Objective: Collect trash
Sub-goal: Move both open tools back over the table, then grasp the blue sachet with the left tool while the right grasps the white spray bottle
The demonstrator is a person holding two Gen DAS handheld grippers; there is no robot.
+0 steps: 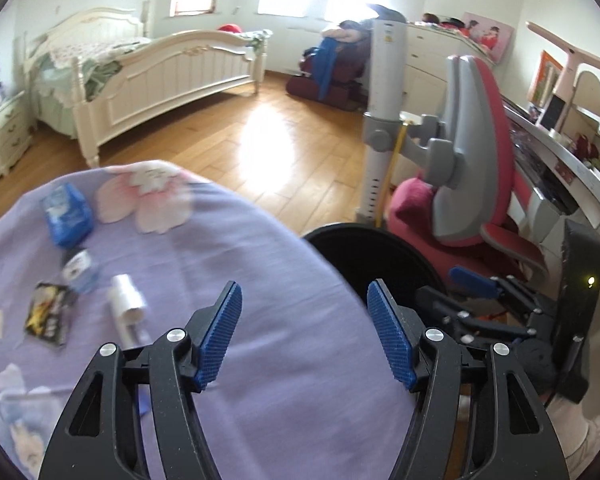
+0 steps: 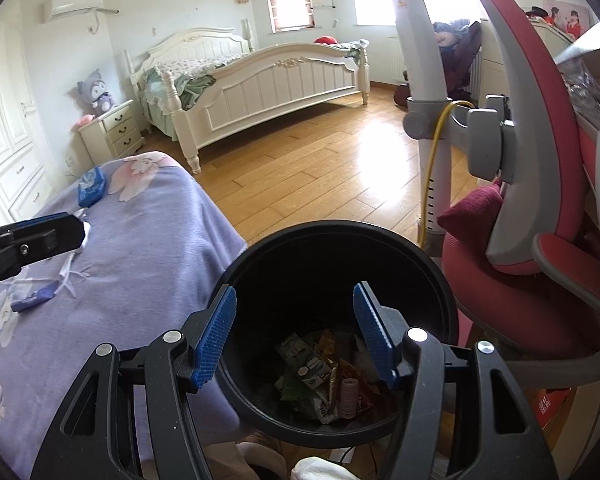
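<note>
Trash – four pieces on the purple cloth.

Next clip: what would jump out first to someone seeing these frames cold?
The black trash bin with wrappers already at its bottom, directly under the open right tongs. Next, the litter on the lilac flowered cloth: a blue packet, a dark snack wrapper and a white tube, left of the open, empty left tongs.

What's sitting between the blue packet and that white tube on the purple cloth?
In the left wrist view, a small blurred blue-and-white wrapper lies between the blue packet and the white tube on the purple flowered cloth.
</note>
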